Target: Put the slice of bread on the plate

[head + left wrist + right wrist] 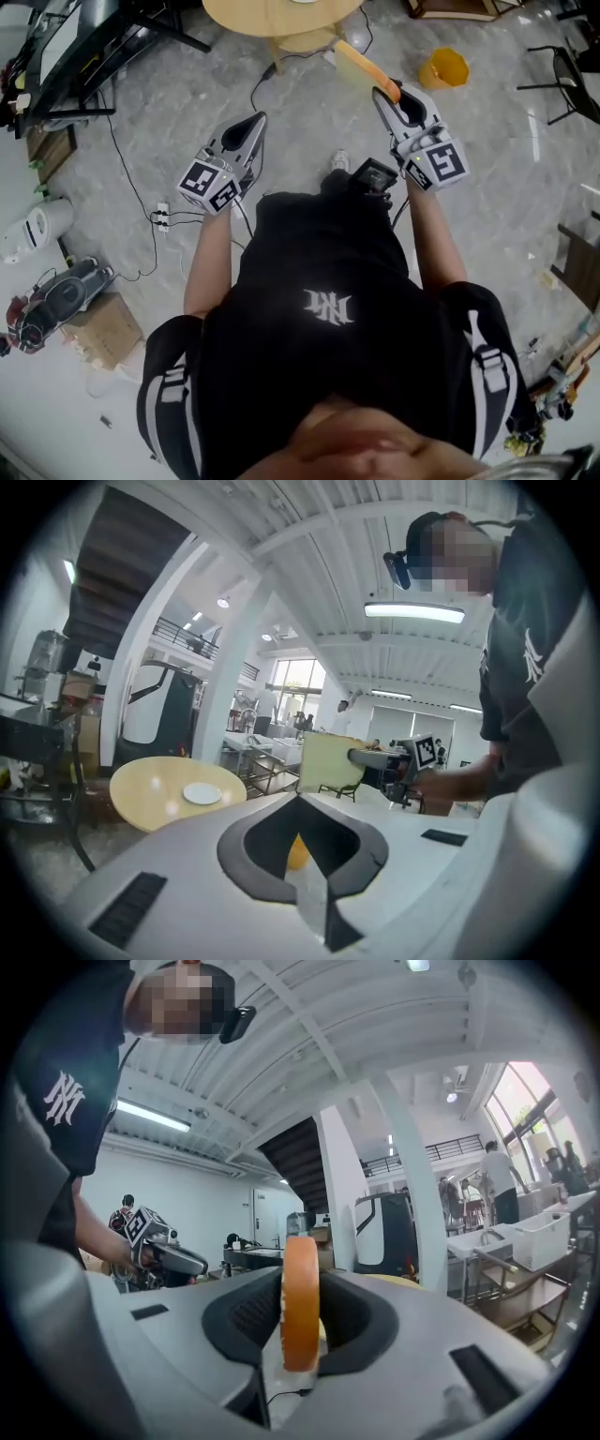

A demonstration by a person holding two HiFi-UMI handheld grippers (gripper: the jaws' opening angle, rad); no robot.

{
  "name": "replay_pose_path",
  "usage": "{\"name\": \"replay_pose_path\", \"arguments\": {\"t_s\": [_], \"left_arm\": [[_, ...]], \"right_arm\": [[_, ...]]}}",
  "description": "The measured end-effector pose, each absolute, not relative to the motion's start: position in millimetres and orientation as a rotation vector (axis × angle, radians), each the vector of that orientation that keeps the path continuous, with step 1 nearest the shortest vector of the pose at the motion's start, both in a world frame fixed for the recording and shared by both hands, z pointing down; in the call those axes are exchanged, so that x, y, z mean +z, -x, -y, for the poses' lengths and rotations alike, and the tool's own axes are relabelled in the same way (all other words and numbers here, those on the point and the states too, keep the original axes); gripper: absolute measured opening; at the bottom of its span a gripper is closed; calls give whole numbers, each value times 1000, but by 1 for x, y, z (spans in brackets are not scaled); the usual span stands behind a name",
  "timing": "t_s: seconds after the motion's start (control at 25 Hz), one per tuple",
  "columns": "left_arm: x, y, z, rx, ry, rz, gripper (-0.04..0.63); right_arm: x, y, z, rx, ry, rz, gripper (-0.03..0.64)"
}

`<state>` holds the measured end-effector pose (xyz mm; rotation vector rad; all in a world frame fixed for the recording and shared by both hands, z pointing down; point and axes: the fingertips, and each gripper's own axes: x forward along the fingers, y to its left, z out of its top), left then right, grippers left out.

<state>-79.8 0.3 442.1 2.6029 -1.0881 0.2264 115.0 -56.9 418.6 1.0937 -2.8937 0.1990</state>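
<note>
My right gripper [382, 92] is shut on the slice of bread [360, 66], which sticks out forward toward the round yellow table [281, 21]. In the right gripper view the bread [300, 1302] stands edge-on between the jaws, its orange crust toward the camera. In the left gripper view the pale face of the bread [328, 761] shows in the right gripper [364, 758], and a small white plate [202, 793] lies on the yellow table [141, 803]. My left gripper [256, 122] is shut and holds nothing. It is level with the right one, short of the table.
A yellow bucket [444, 68] stands on the grey floor right of the table. Black chairs [567, 75] are at the right edge. Cables and a power strip [161, 217] lie at the left, near a cardboard box [98, 328] and appliances. The person's body fills the lower frame.
</note>
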Motion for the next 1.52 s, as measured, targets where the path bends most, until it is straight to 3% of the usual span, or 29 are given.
{"name": "replay_pose_path", "arguments": {"t_s": [0.2,1.04,1.52], "left_arm": [[439,38,29,225,-2654,992,6],[490,111,290,115,-2661,842,6],[539,147,397,55,-2421,975,6]], "right_arm": [[436,-135,111,251,-1084,2888,94],[419,-66,327,176,-1151,2700,94],[493,-49,400,601,-967,2632,94]]}}
